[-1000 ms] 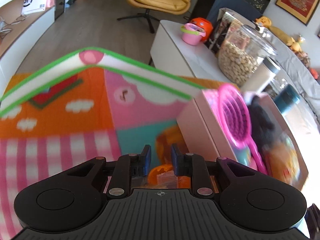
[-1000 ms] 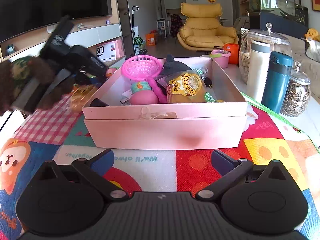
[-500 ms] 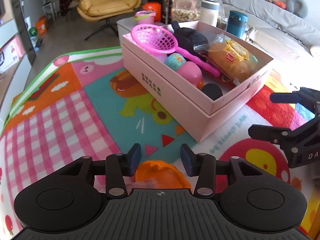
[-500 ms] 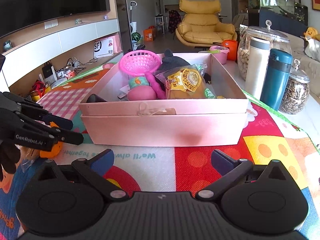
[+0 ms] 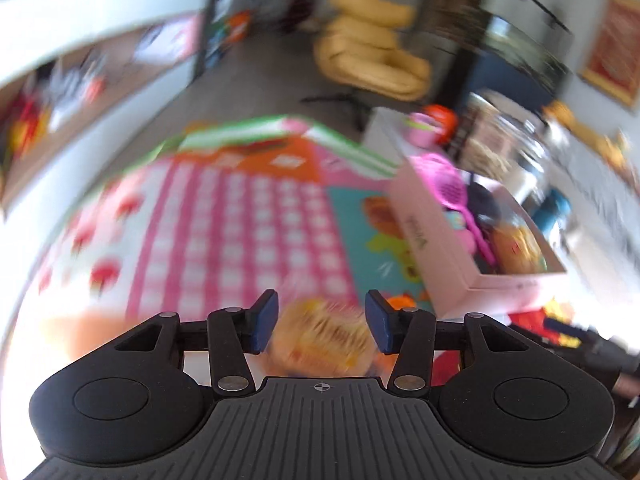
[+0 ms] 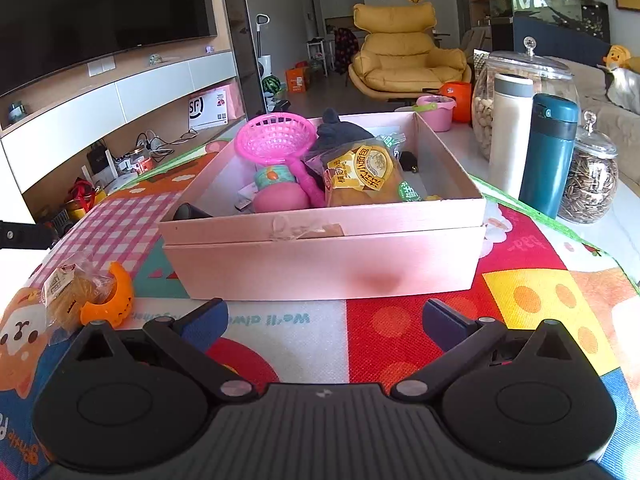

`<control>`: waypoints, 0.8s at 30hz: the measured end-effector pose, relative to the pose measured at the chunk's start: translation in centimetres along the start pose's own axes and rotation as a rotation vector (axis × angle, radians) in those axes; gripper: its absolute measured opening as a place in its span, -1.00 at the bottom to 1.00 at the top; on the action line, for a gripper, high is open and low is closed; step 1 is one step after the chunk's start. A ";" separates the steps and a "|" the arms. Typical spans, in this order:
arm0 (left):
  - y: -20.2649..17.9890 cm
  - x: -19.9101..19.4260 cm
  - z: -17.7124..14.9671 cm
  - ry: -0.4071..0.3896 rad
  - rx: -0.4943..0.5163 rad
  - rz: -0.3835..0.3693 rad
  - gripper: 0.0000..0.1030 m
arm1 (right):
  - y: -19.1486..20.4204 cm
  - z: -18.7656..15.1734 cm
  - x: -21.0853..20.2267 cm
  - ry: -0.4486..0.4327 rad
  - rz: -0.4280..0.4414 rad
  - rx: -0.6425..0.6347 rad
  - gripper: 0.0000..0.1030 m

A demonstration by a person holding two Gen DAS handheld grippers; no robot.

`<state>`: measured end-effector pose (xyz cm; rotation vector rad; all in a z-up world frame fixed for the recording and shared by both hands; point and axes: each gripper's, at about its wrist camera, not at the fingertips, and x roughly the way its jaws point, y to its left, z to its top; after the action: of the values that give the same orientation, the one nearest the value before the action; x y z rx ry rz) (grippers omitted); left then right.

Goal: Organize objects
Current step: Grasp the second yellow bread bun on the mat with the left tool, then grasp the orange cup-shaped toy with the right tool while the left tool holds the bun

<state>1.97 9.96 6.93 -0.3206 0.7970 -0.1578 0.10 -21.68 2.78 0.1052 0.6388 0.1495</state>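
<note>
A pink box [image 6: 320, 264] stands on the colourful play mat [image 6: 400, 328]. It holds a pink toy net [image 6: 276, 138], a wrapped bun [image 6: 360, 176], a pink round toy [image 6: 280, 200] and a dark cloth item [image 6: 340, 132]. A second wrapped bun [image 6: 66, 294] and an orange clip [image 6: 110, 300] lie on the mat left of the box. In the blurred left wrist view my left gripper [image 5: 322, 320] is open just above that bun [image 5: 324, 340], not touching it. My right gripper [image 6: 324, 320] is open and empty in front of the box.
Behind the box on a white table [image 6: 624, 216] stand a big glass jar [image 6: 524, 104], a white bottle [image 6: 510, 136], a teal flask [image 6: 550, 156] and a seed jar [image 6: 588, 184]. A pink bucket [image 6: 436, 112] and a yellow armchair [image 6: 400, 56] are farther back.
My left gripper opened and let go of the bun and orange clip, which now lie on the mat left of the box. It is swinging away. My right gripper has hardly moved.
</note>
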 end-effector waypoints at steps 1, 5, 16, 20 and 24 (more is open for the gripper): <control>1.4 0.0 -0.3 0.030 -0.098 -0.022 0.01 | 0.0 0.0 -0.1 -0.004 0.001 0.001 1.00; 4.4 1.7 -1.2 0.094 -0.370 -0.098 0.01 | -0.1 0.0 -0.2 -0.014 0.006 0.001 1.00; -1.5 8.1 1.6 0.070 -0.135 -0.068 0.07 | -0.1 0.0 -0.3 -0.014 0.002 0.008 1.00; -3.7 8.6 1.4 0.069 -0.009 -0.054 0.13 | -0.1 0.0 0.0 0.001 0.004 0.008 1.00; -4.5 9.5 1.4 0.102 0.007 -0.045 0.21 | 0.0 0.0 0.3 0.018 0.005 0.003 1.00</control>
<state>9.44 3.60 2.94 -0.3261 0.8908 -0.2206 0.34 -21.61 2.59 0.1087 0.6565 0.1543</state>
